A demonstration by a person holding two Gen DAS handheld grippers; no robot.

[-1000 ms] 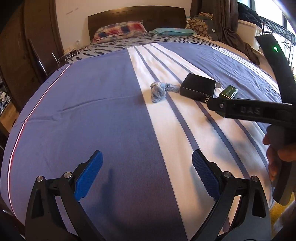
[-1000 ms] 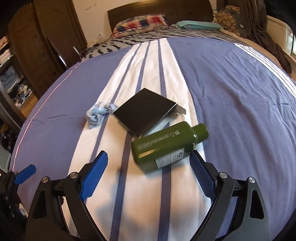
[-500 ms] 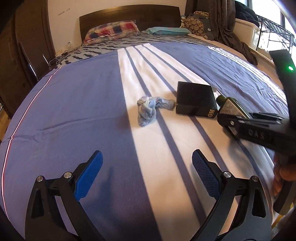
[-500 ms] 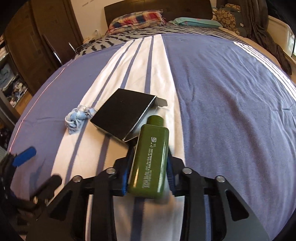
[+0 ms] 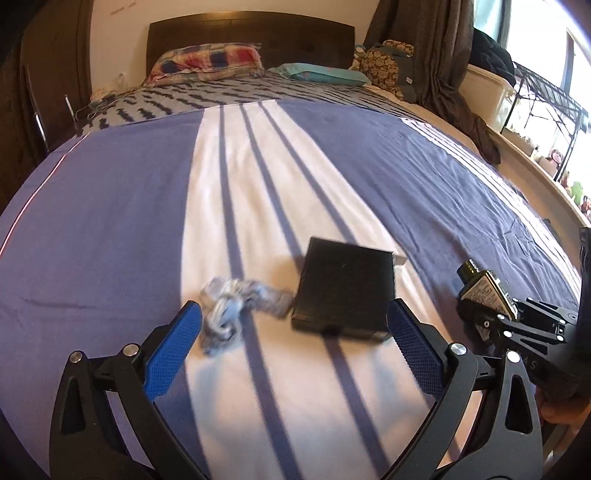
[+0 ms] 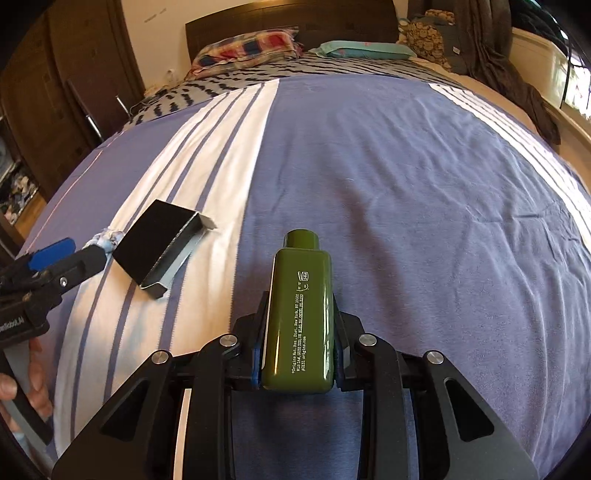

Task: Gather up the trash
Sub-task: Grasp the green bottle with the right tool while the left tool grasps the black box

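Note:
My right gripper [image 6: 298,347] is shut on a green bottle [image 6: 300,317] and holds it above the bed, cap pointing away; the bottle also shows in the left wrist view [image 5: 484,291]. My left gripper [image 5: 293,343] is open and empty. A crumpled blue-white wad [image 5: 232,306] and a black box [image 5: 345,291] lie on the striped bedspread between and just beyond its fingers. In the right wrist view the box [image 6: 159,240] lies to the left, with the wad [image 6: 109,238] partly hidden behind the left gripper [image 6: 55,258].
The bed's blue and white striped cover [image 5: 110,221] fills both views. Pillows [image 5: 207,61] and a dark headboard [image 5: 251,33] are at the far end. A wardrobe [image 6: 74,74] stands left; a curtain [image 5: 424,48] and wire rack [image 5: 546,99] stand right.
My right gripper closed on the green bottle and lifted it to the right, away from the box. My left gripper moved forward until the wad and box lie at its open fingers.

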